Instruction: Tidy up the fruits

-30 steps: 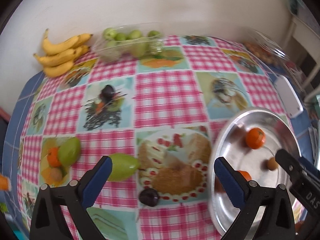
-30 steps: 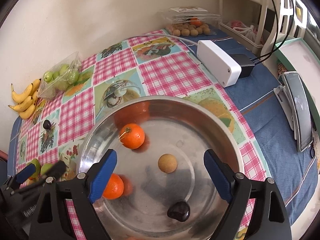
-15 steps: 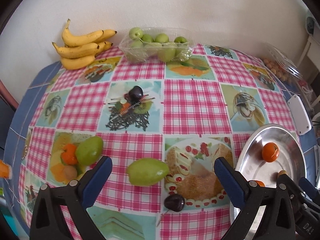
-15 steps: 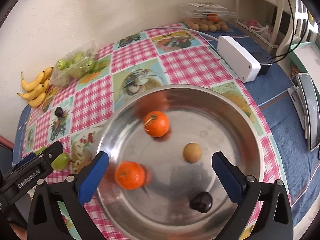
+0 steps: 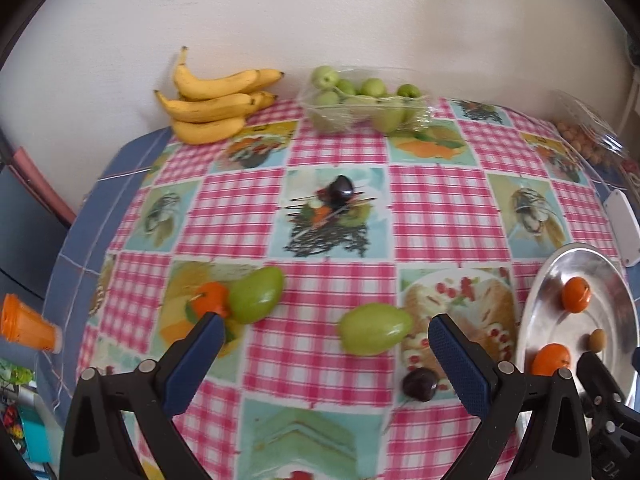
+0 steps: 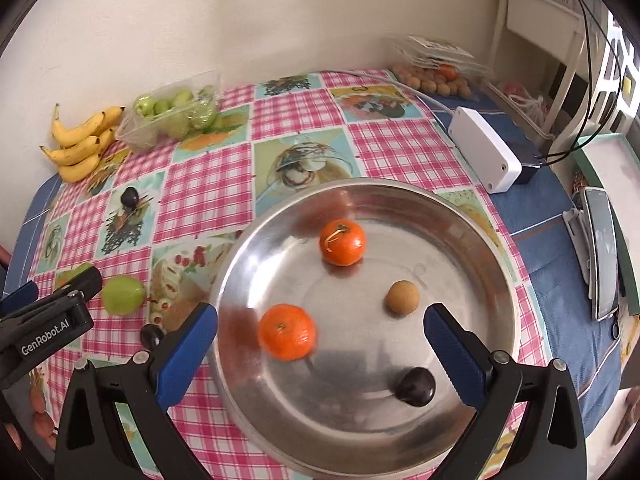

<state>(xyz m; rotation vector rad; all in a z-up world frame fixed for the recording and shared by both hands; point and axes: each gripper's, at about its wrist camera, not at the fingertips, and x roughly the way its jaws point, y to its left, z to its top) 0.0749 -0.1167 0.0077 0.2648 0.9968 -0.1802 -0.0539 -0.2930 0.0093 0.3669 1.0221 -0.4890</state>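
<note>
Looking down the right claw, I see its blue pads spread wide over the steel bowl, nothing between them; the jaws have just been opening. In the bowl, centre of the right wrist view, lie two tangerines, one toward the upper middle and one lower left, a small tan round fruit to the right, and a dark plum near the lower right pad. None of them touch each other.

Through the left wrist view, my left claw also stands wide and holds nothing. Just above the gap between its pads lies a green mango on the checked cloth of the bench. A second green mango sits to the left, touching a third tangerine just above the left pad. A dark plum rests beside the right pad, lower centre. Another plum lies mid-frame on a printed square.

At the upper edge, against the wall, a bunch of bananas lies at the left, and a clear tray of small green fruits stands beside it. A white box sits upper right of the bowl, and a clear pack of small brown fruits lies in the far corner.
</note>
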